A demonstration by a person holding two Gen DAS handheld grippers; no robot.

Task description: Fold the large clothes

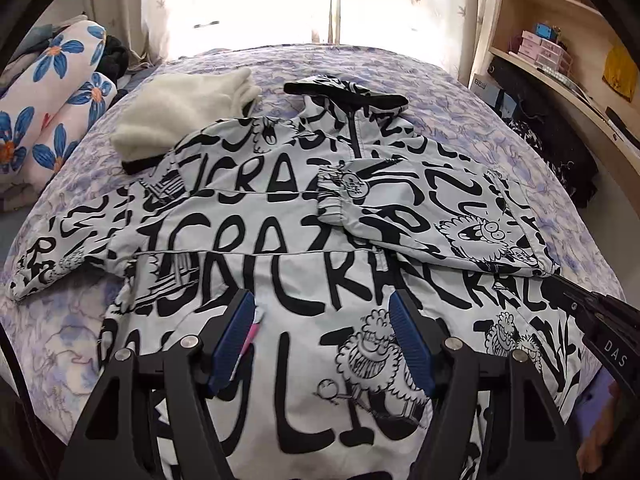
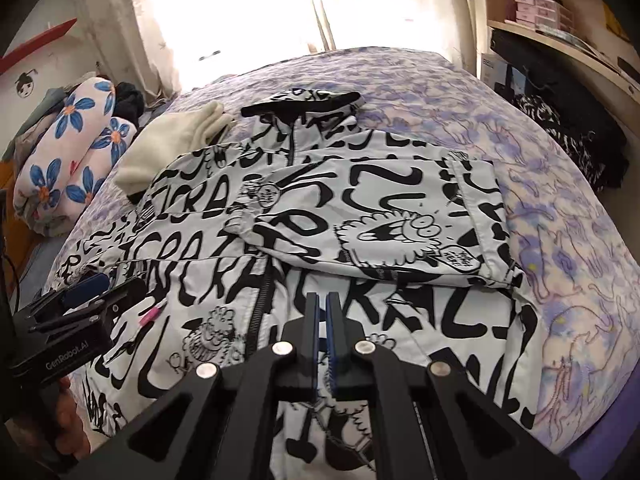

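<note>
A white jacket with black graffiti lettering [image 1: 280,216] lies spread front-up on the bed, also in the right wrist view [image 2: 360,216]. Its right sleeve [image 1: 420,220] is folded across the chest; the left sleeve [image 1: 60,248] lies stretched out to the left. My left gripper [image 1: 322,312] is open and empty above the lower front of the jacket. My right gripper [image 2: 322,308] is shut with nothing between its blue pads, hovering over the jacket's middle near the zipper [image 2: 260,304]. Each gripper shows in the other's view: the left [image 2: 86,292] and the right [image 1: 580,300].
The bed has a purple patterned cover [image 1: 480,128]. A folded cream fleece [image 1: 180,116] lies beside the jacket's left shoulder. Flowered bedding rolls [image 1: 52,108] sit at the left. Wooden shelves [image 1: 560,40] and dark clothes [image 1: 560,152] are on the right. A bright curtained window is behind.
</note>
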